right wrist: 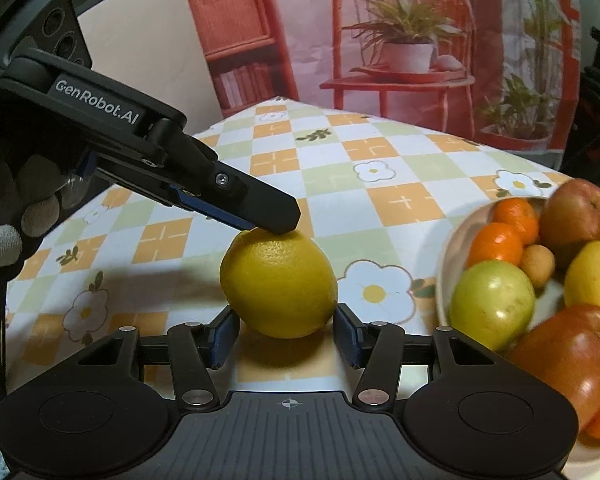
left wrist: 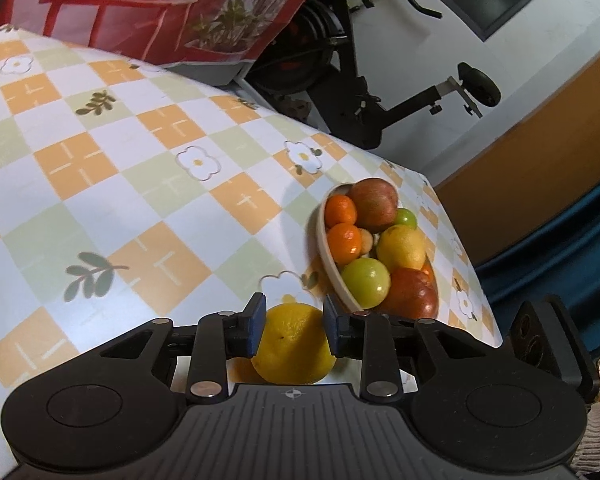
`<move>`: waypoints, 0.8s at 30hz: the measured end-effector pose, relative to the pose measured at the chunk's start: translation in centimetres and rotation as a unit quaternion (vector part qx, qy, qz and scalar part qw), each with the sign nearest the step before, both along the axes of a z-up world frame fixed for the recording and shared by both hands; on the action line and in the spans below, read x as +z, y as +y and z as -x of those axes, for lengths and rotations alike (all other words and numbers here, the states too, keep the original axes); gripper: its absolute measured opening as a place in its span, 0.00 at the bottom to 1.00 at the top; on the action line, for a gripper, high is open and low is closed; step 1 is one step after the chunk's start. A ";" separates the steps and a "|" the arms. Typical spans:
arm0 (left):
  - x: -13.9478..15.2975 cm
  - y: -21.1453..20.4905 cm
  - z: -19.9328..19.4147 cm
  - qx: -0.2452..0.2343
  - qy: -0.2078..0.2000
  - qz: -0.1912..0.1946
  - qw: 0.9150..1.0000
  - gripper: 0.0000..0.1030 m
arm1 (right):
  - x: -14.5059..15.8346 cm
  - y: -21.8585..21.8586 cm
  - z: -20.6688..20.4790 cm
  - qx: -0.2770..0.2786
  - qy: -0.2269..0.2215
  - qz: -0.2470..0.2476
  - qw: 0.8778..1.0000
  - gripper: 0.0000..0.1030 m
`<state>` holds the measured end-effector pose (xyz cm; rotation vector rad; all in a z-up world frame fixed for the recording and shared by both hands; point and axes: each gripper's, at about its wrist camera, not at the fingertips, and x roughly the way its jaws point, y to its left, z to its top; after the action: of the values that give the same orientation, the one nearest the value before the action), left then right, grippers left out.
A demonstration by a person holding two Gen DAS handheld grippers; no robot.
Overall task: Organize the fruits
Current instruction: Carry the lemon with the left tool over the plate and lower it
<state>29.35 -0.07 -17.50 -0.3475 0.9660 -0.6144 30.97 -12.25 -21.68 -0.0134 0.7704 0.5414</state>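
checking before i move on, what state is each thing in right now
lemon, resting on the table, outside the bowl
bowl, piled full of fruit
left hand-held gripper, shut on the lemon's top
right hand-held gripper, open, fingers flanking the lemon low down
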 end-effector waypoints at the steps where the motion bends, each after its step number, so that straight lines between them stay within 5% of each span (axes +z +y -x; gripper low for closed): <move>1: 0.3 -0.3 0.0 -0.002 -0.003 0.001 1.000 0.31 | 0.3 -0.4 0.2 -0.004 -0.004 -0.004 1.000 0.47; 13: 4.6 -5.3 -0.4 -0.019 -0.053 -0.002 0.998 0.32 | 3.9 -5.3 1.3 -0.053 -0.055 -0.037 0.996 0.47; 24: 4.9 -11.0 -3.0 -0.054 -0.052 -0.013 0.997 0.32 | 4.3 -10.3 1.1 -0.108 -0.062 -0.041 0.991 0.47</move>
<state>32.34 -11.03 -12.58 -0.2390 0.8968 -0.7115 29.83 -22.52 -17.43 0.1101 0.6185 0.3609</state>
